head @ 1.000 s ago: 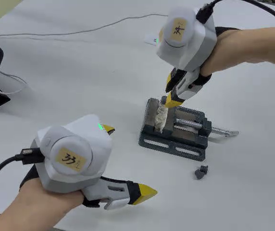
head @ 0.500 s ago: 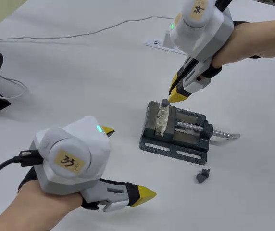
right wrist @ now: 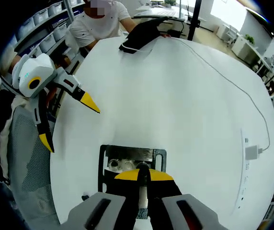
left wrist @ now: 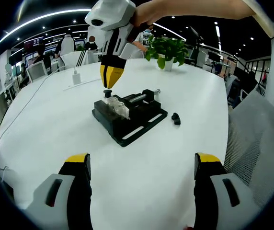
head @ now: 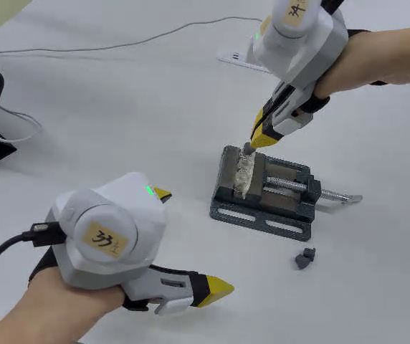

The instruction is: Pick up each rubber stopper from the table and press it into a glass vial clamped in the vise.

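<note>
One rubber stopper (head: 249,149) sits in the mouth of the glass vial (head: 246,174) clamped in the vise (head: 259,217). The right gripper (head: 262,137), its jaws closed together with nothing between them, has come back down on it from 1 o'clock. Half a second ago those tips had lifted clear of the stopper. Now they are at its top again, though the head view leaves it hard to tell whether they touch it or hang just above. That suggests a second push to seat it fully, not a new pick. The other stopper (head: 304,258) lies loose on the table (head: 119,107) at 5 o'clock from the vise, not yet collected. The left gripper (head: 188,241) waits at 8 o'clock, jaws spread wide and empty.
</note>
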